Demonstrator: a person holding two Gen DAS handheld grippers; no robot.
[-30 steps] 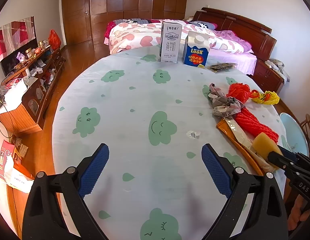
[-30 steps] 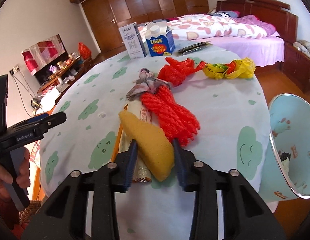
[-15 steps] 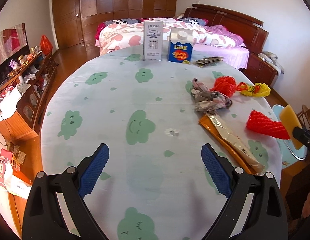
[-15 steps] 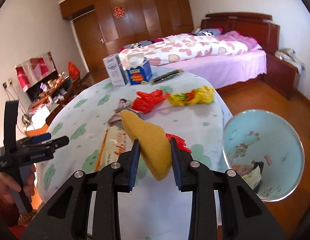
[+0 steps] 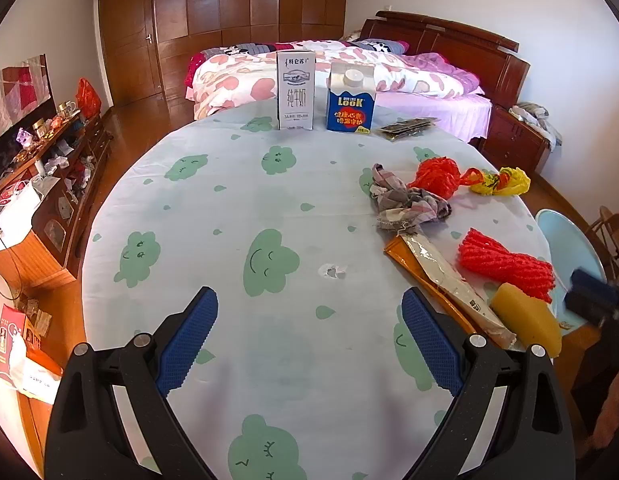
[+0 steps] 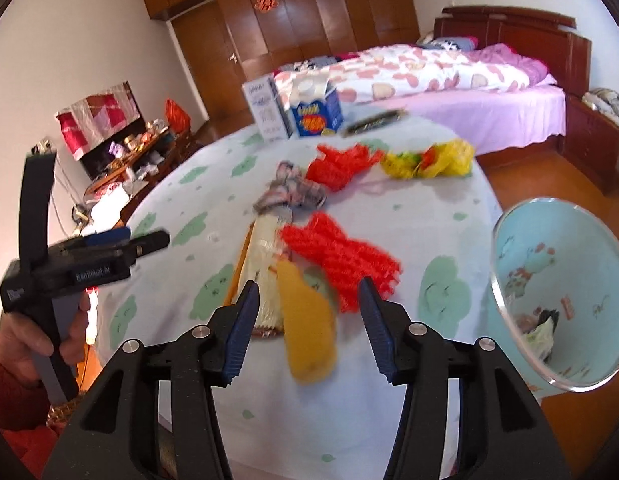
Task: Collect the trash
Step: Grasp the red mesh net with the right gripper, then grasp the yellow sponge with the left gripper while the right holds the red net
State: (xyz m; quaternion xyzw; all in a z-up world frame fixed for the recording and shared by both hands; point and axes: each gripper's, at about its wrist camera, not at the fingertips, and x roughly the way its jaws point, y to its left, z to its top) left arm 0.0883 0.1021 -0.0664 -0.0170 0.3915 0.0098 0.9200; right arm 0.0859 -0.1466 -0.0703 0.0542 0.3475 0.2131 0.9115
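The left claw (image 5: pixel 309 338) hung over the near middle of the table (image 5: pixel 213 216), its blue pads spread wide with nothing between them. At the table's far edge a white milk carton (image 5: pixel 295 96) stood upright just left of a blue carton (image 5: pixel 350 102), with a dark flat packet (image 5: pixel 407 129) lying to the right of those. Further right lay the trash: a crumpled grey cloth (image 5: pixel 405 202), a red mesh bag (image 5: pixel 437 176) touching it, and a knotted yellow bag (image 5: pixel 503 182) beyond that. Nearer, a long orange and silver wrapper (image 5: pixel 441 276) ran towards the table's edge, with a red net roll (image 5: pixel 507 264) on its right and a yellow sponge (image 5: pixel 527 318) at its near end. In the right wrist view, which was blurred, the right claw (image 6: pixel 309 320) gaped open with the sponge between its pads, touching neither as far as the blur allowed. A pale blue bin (image 6: pixel 561 296) stood off the table's right edge, scraps in its bottom
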